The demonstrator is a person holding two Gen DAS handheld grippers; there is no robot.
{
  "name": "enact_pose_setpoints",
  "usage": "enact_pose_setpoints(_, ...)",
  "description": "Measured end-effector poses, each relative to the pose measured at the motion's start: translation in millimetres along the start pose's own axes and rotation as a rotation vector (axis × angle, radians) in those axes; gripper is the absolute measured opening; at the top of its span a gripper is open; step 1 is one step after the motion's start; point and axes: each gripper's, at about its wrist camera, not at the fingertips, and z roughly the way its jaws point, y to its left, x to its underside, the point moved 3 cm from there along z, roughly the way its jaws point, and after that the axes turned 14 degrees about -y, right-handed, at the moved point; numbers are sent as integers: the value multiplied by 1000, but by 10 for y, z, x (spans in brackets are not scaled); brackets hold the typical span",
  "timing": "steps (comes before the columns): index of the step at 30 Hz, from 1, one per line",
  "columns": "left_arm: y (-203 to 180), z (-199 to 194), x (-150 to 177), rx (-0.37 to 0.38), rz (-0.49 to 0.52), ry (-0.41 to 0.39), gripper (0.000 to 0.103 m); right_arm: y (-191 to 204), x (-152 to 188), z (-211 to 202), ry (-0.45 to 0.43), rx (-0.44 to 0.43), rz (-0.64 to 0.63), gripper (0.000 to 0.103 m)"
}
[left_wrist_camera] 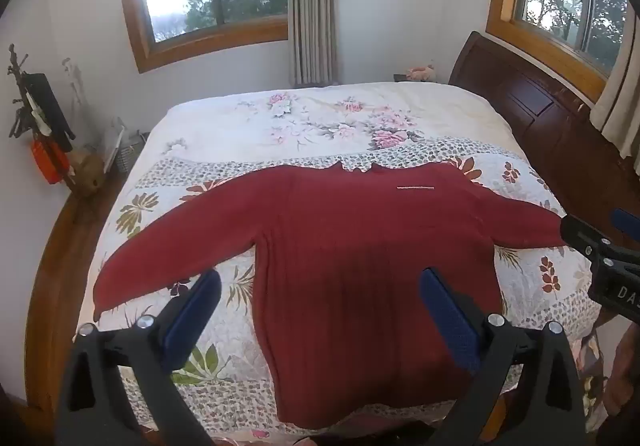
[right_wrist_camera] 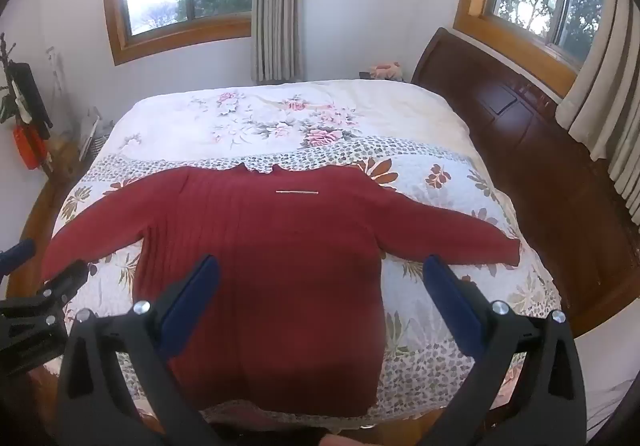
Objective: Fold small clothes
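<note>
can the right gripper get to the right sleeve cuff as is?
Probably yes. The right gripper hangs open over the red sweater, holding nothing. The right sleeve cuff lies flat on the floral quilt toward the bed's right edge, with nothing on it or between it and the gripper.

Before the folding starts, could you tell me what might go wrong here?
1. The dark red ribbed knit sweater has its hem at the edge of the floral quilted bedspread; tugging could slide it off.
2. Both open tools, left and right, might pinch quilt along with knit.
</note>
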Motion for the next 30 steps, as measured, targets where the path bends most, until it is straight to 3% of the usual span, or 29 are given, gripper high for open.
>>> enact_pose_setpoints(30, 4, 35, 21, -27, 5, 7, 100, 11, -24, 41, 7, -1, -17, 101)
